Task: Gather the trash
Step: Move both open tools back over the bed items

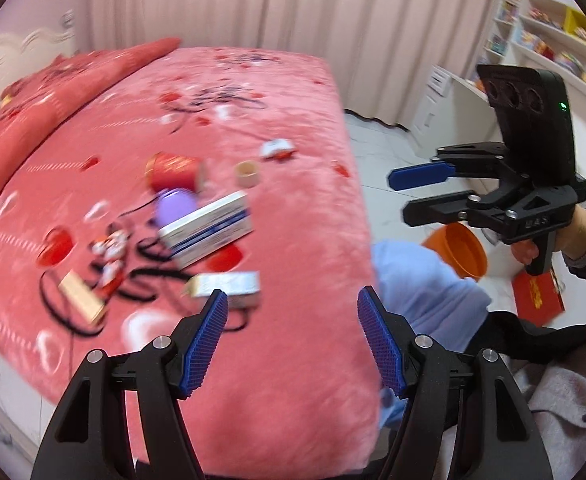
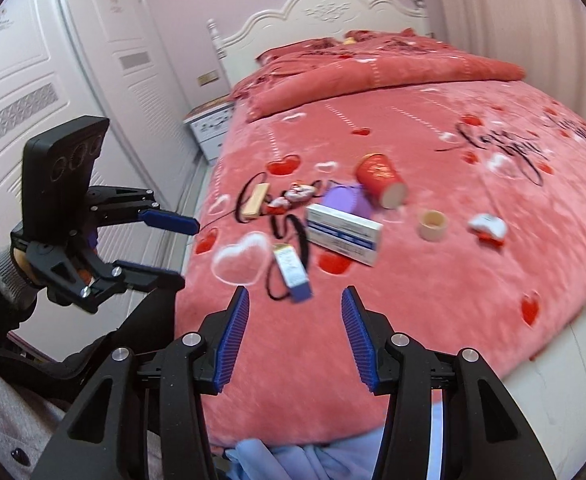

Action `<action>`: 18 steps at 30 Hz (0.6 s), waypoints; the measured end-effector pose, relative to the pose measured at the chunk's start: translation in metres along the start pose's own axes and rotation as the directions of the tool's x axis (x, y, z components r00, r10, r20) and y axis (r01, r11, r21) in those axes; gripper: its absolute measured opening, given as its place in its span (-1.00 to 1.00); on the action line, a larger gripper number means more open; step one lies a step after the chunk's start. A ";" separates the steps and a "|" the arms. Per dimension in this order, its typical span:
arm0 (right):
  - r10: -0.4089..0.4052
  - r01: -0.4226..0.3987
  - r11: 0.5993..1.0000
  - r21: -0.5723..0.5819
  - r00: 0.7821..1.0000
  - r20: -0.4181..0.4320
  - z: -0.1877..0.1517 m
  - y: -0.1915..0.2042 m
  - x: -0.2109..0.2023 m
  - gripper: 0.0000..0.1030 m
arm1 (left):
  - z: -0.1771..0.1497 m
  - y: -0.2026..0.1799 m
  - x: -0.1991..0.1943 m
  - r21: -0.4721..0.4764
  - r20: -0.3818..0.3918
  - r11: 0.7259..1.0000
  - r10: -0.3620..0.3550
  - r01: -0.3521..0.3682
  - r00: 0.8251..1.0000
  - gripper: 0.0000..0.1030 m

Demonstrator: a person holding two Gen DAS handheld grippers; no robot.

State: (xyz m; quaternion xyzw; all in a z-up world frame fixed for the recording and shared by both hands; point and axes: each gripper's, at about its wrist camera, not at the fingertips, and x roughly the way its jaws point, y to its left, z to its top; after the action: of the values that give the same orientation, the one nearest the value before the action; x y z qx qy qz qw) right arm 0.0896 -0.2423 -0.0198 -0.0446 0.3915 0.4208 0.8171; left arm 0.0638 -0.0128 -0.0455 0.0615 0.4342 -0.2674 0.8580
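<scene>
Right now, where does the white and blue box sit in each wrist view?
Left wrist view: white and blue box lies left of centre on the bed, just right of the purple item.
Right wrist view: the box lies near centre, below the purple item.
Shared landmark: the red cup lying beyond it.

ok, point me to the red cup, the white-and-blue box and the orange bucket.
red cup [image 2: 379,178], right wrist view, on its red side wall.
white-and-blue box [image 2: 343,233], right wrist view, on its top face.
orange bucket [image 1: 477,265], left wrist view, on its outer wall by the rim.
</scene>
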 end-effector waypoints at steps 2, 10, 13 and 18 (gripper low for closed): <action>0.020 -0.020 1.000 -0.010 1.000 -0.013 0.007 0.004 0.014 -0.05 | -0.005 0.014 -0.003 -0.029 0.003 0.999 0.018 -0.018 1.000 0.33; 0.068 -0.071 0.997 -0.042 0.995 -0.074 0.023 0.012 0.065 -0.05 | -0.016 0.073 -0.001 -0.142 0.015 0.988 0.061 -0.058 0.998 0.33; 0.075 -0.079 0.996 -0.042 0.993 -0.093 0.026 0.009 0.079 -0.05 | -0.016 0.088 0.007 -0.151 0.001 0.986 0.067 -0.066 0.998 0.33; 0.071 -0.076 0.996 -0.043 0.991 -0.117 0.027 0.005 0.101 -0.05 | -0.012 0.111 0.021 -0.133 -0.024 0.989 0.063 -0.066 0.998 0.33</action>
State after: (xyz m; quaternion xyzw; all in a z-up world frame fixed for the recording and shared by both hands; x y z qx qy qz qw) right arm 0.1365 -0.1621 -0.0685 -0.0738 0.4296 0.4564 0.7757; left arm 0.1219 0.0774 -0.0833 0.0203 0.4573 -0.2091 0.8641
